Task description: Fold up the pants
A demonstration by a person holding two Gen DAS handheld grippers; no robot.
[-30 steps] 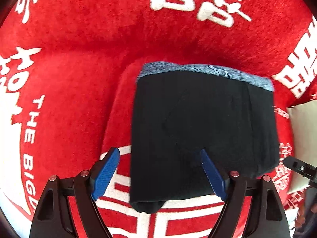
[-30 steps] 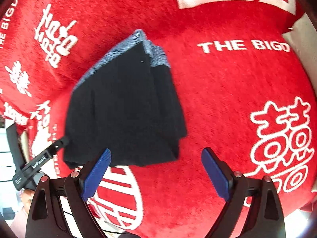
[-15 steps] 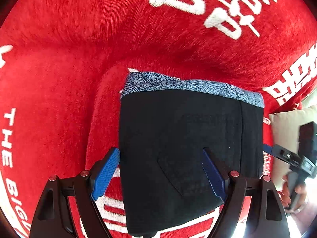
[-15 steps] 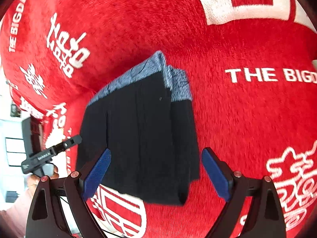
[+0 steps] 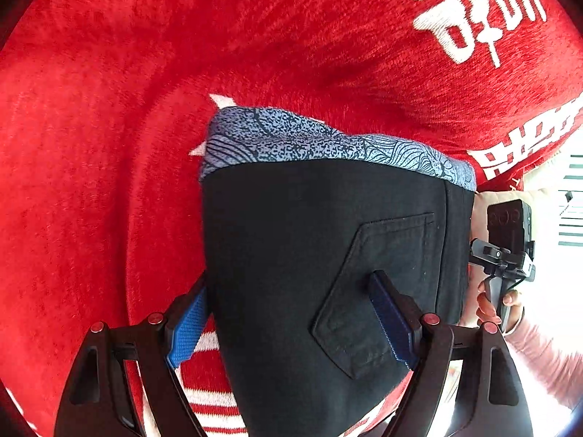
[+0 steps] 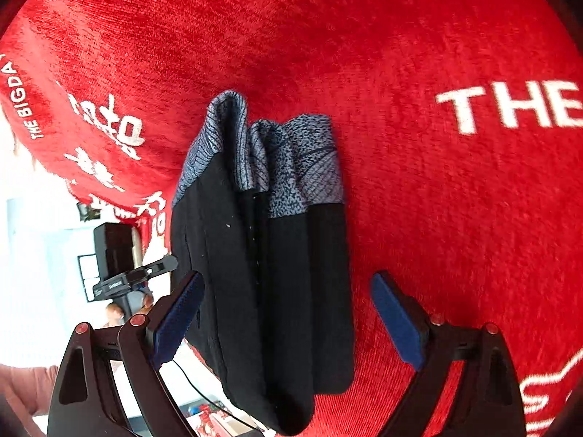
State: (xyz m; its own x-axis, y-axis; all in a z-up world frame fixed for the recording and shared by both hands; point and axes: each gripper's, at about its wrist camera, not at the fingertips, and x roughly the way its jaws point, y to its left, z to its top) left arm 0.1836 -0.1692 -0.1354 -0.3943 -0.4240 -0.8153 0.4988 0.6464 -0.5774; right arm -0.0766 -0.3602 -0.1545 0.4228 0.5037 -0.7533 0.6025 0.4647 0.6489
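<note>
Pants (image 5: 309, 273) lie folded on the blanket (image 5: 109, 145). Both grippers, left (image 5: 291, 327) and right (image 6: 288, 324), hover released at 6 o'clock. Next comes a pinch on the hem for one more fold.

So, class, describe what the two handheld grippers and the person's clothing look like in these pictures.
The left gripper and right gripper are alike: black plastic finger frames with triangular cut-outs, ribbed blue pads and small red rivets. Seen from outside, each has a boxy black camera block above a black handle. The person wears a pink long sleeve.
</note>
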